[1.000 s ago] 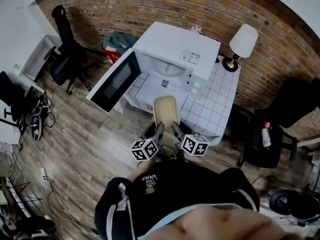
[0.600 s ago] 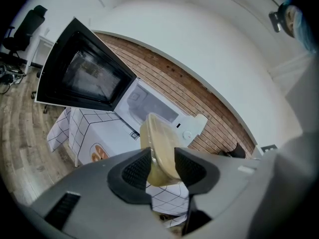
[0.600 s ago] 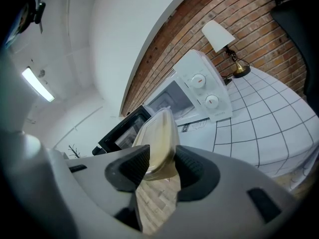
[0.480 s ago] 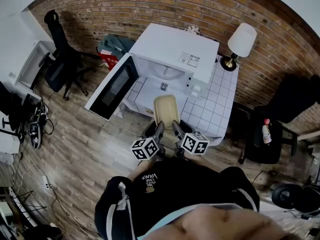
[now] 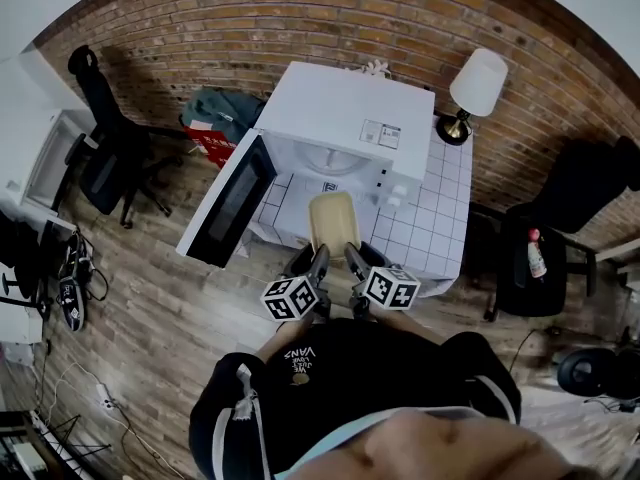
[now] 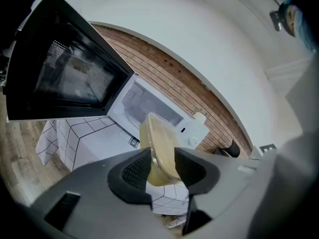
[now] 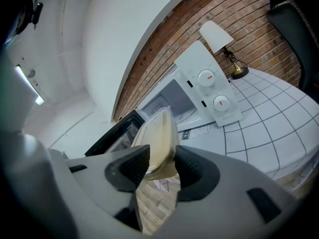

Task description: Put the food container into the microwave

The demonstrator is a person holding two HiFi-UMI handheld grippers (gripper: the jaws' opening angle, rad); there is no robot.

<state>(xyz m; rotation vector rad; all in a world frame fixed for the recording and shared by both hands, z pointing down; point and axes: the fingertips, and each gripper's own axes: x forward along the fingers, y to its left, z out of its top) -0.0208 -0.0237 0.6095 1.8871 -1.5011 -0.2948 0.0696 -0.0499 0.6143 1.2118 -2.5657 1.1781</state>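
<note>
Brick wall (image 5: 300,8) at rear; grid-pattern bench (image 5: 440,218) carries white microwave (image 5: 350,108), door (image 5: 228,203) swung wide open to left. L tool (image 5: 318,260) and R tool (image 5: 352,258) are each clamped on near end of beige lidded food container (image 5: 333,223). Container is held over bench front edge, just before oven cavity, not yet inside. Lamp (image 5: 475,83) at bench rear-right corner.
</note>
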